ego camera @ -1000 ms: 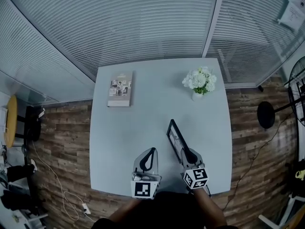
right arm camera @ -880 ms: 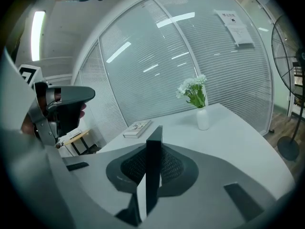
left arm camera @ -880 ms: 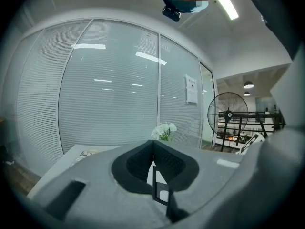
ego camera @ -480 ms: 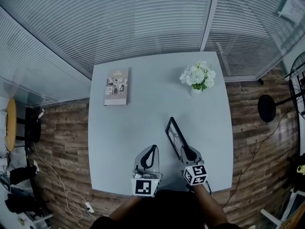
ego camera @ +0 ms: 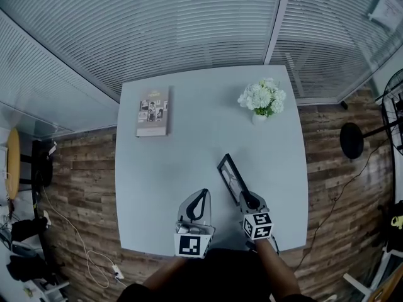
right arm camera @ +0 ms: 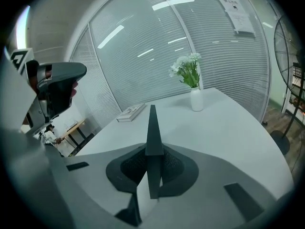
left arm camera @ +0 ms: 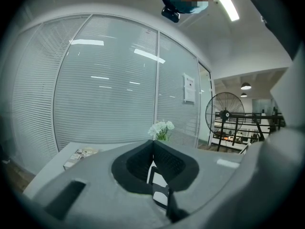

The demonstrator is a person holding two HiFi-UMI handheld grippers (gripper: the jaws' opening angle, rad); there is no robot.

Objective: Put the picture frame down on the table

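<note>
No word, brand or number could be read anywhere in the scene. A white paper notice on the glass wall carried lines of print too small to make out. The book lying on the bench showed small photographs on its cover, but its lettering was illegible. The cube on the left gripper and its twin on the right gripper bore black-and-white square markers, patterns rather than letters.

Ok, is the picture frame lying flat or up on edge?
On edge: the right gripper clamps the picture frame with its thin side up.
</note>
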